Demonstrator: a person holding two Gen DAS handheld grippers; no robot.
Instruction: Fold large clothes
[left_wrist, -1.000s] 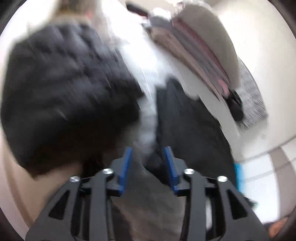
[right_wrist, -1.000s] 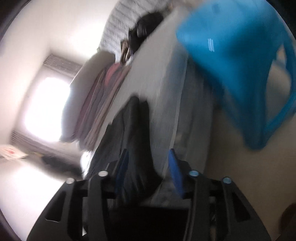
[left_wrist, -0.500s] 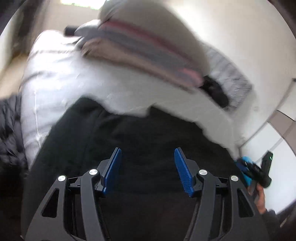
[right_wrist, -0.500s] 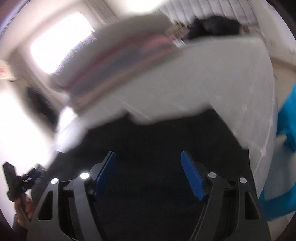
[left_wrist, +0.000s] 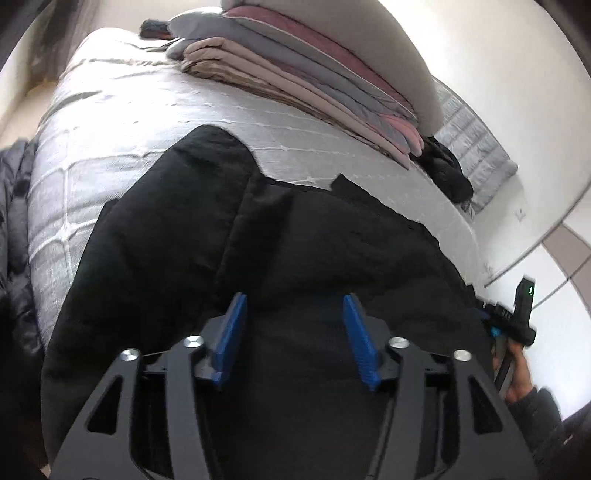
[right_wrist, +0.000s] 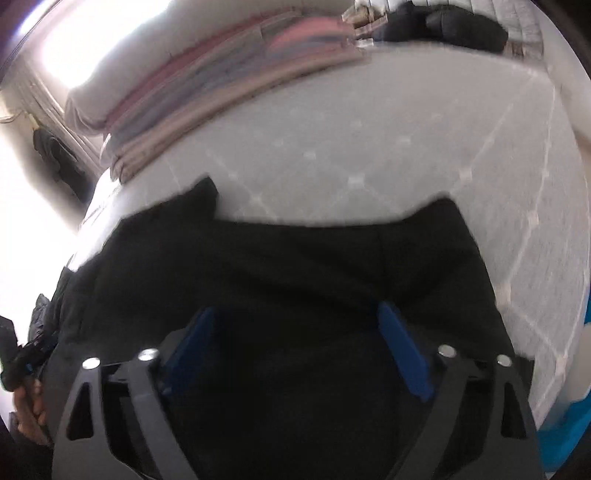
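Both views have swung off the room and now look down on the black garment (left_wrist: 258, 236), spread across the near part of the grey bed (left_wrist: 129, 110), its far edge lumpy, with a bump at far left. Left gripper (left_wrist: 295, 332) hangs released over the near hem; its jaws have just been opening, nothing pinched between them. Right gripper (right_wrist: 299, 343) gapes wider, also just opened, cloth under it but not clamped. Far behind, a stack of folded bedding (left_wrist: 314, 74) sits well apart. To fold well, I judge each gripper should pinch one near corner through every layer, lift together, and carry evenly toward the far edge, keeping the hem taut.
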